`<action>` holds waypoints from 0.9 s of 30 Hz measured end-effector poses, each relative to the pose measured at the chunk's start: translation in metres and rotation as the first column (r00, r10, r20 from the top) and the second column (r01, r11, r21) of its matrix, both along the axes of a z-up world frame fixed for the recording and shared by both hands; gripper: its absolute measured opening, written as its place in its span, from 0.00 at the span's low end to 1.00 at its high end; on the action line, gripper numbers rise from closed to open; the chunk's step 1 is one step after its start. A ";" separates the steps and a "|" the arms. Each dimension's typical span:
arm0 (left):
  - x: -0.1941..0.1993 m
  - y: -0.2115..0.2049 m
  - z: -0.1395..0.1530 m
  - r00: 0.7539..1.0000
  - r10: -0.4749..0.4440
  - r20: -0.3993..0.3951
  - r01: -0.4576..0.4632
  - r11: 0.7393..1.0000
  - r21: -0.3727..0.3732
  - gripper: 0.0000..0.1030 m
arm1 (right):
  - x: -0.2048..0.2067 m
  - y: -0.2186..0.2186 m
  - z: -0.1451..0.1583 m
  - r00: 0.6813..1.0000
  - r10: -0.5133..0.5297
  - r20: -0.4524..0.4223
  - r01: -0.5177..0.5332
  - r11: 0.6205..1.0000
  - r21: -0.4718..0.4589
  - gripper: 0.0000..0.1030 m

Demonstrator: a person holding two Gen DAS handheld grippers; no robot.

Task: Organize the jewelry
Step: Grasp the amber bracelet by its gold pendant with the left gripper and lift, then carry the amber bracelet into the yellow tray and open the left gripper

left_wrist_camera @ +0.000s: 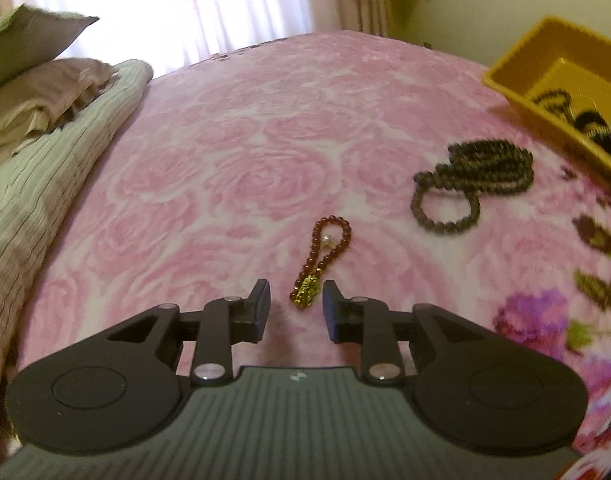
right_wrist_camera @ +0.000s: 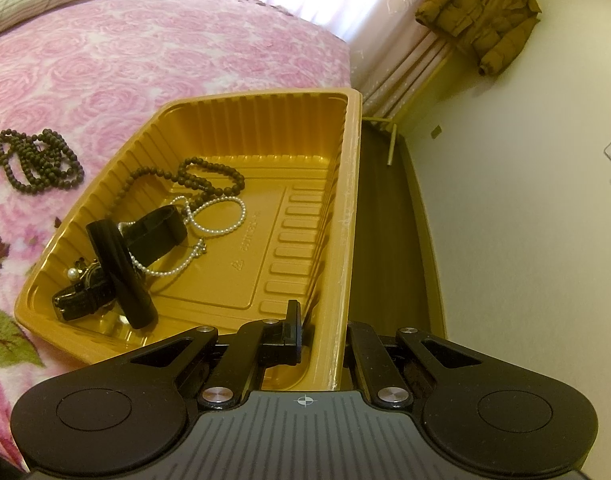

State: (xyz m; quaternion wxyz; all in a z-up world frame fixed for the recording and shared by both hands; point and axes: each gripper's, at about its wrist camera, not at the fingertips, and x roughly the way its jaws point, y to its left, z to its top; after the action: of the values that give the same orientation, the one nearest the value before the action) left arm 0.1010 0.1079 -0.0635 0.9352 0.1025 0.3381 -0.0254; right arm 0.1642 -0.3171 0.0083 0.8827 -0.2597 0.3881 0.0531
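A red bead bracelet (left_wrist_camera: pixel 328 248) with a gold charm (left_wrist_camera: pixel 304 291) lies on the pink bed cover. My left gripper (left_wrist_camera: pixel 295 300) is open, low over the cover, with the charm between its fingertips. A dark bead necklace (left_wrist_camera: pixel 475 174) lies further right; it also shows in the right wrist view (right_wrist_camera: pixel 37 160). The yellow tray (right_wrist_camera: pixel 347 200) holds a dark bead string (right_wrist_camera: pixel 209 176), a pearl necklace (right_wrist_camera: pixel 209 220), a black watch (right_wrist_camera: pixel 85 296) and a black tube (right_wrist_camera: pixel 121 272). My right gripper (right_wrist_camera: pixel 325 332) is shut on the tray's near right rim, one finger inside, one outside.
Folded bedding and pillows (left_wrist_camera: pixel 45 120) lie at the left of the bed. The tray (left_wrist_camera: pixel 545 80) sits at the bed's right edge, beside a dark floor gap (right_wrist_camera: pixel 385 220) and a wall. A brown jacket (right_wrist_camera: pixel 481 12) hangs by the curtain.
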 end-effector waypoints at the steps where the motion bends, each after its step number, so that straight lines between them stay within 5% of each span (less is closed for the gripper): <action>1: 0.002 -0.001 -0.001 1.000 -0.002 -0.003 0.002 1.000 0.005 0.24 | 0.000 0.001 0.000 1.000 0.001 0.000 -0.001 1.000 -0.001 0.04; 5: 0.010 -0.002 -0.004 0.999 -0.005 -0.036 0.005 1.000 0.001 0.22 | 0.000 0.000 0.000 1.000 0.001 -0.001 -0.001 1.000 0.000 0.04; 7: 0.011 -0.003 -0.001 0.999 -0.017 -0.052 0.017 1.000 -0.005 0.06 | 0.000 0.001 0.000 1.000 0.000 0.000 0.000 1.000 0.000 0.04; 10: 0.011 -0.006 0.004 0.998 -0.013 -0.053 0.014 1.000 0.014 0.05 | 0.000 0.001 0.000 1.000 0.001 0.000 -0.001 1.000 -0.001 0.04; 27: 0.018 0.012 0.086 0.996 0.013 0.092 0.000 0.991 -0.135 0.05 | -0.001 0.001 0.000 1.000 0.002 0.001 -0.002 1.000 -0.002 0.04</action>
State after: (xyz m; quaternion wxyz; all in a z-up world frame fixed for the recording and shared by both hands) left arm 0.1192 0.1198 0.0227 0.9547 0.0389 0.2924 -0.0404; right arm 0.1636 -0.3165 0.0081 0.8825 -0.2611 0.3874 0.0535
